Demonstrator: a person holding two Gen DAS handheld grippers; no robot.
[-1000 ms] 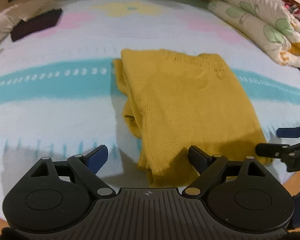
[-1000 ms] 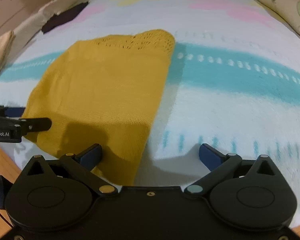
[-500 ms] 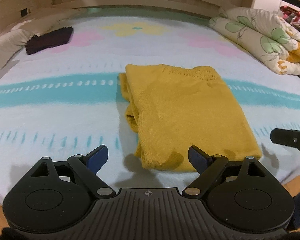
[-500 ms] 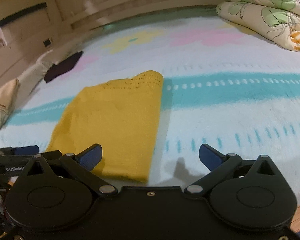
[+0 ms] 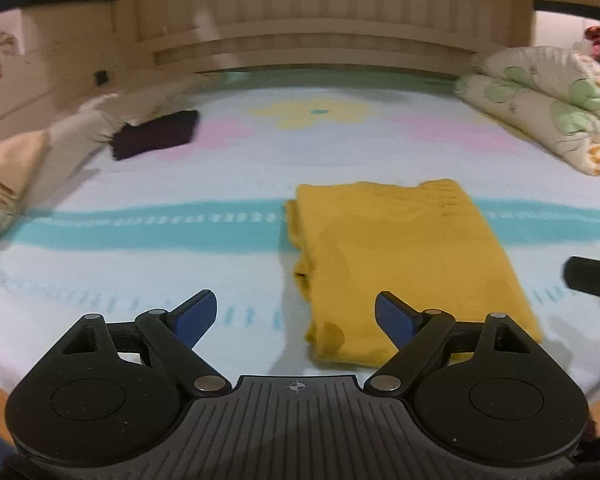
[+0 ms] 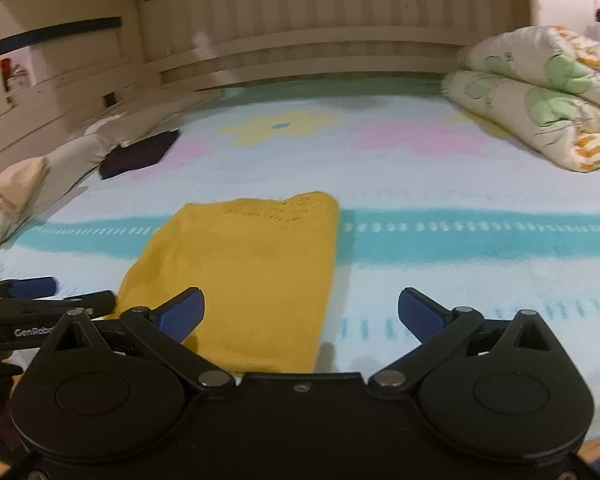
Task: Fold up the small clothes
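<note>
- Right wrist view showed white lettering "GenRobo", cut off by the frame of the right gripper (image 6: pixel 300 312), on the side of the left gripper (image 6: pixel 44 300) at the left edge.
- Both tongs stood wide apart and held nothing; the left gripper (image 5: pixel 296 316) had its blue-tipped fingers (image 5: pixel 194 314) spread above the bedsheet (image 5: pixel 140 280), and the right gripper (image 5: pixel 592 282) showed only as a black tip at the right edge of the left wrist view.
- A dark folded garment (image 5: pixel 156 134) lay far back on the left, beside a beige pillow (image 5: pixel 16 176).
- A rolled floral quilt (image 6: pixel 540 96) sat at the far right, well apart from the tongs.
- A wooden slatted headboard (image 6: pixel 320 28) closed the far end of the bed.
- The yellow knit garment (image 6: pixel 244 272) lay folded into a rough rectangle on the sheet's teal stripe (image 6: pixel 480 236), just ahead of both tongs and not touched by either.
- Its left side showed bunched, stacked layers (image 5: pixel 304 264); an openwork knit pattern ran along the far edge.
</note>
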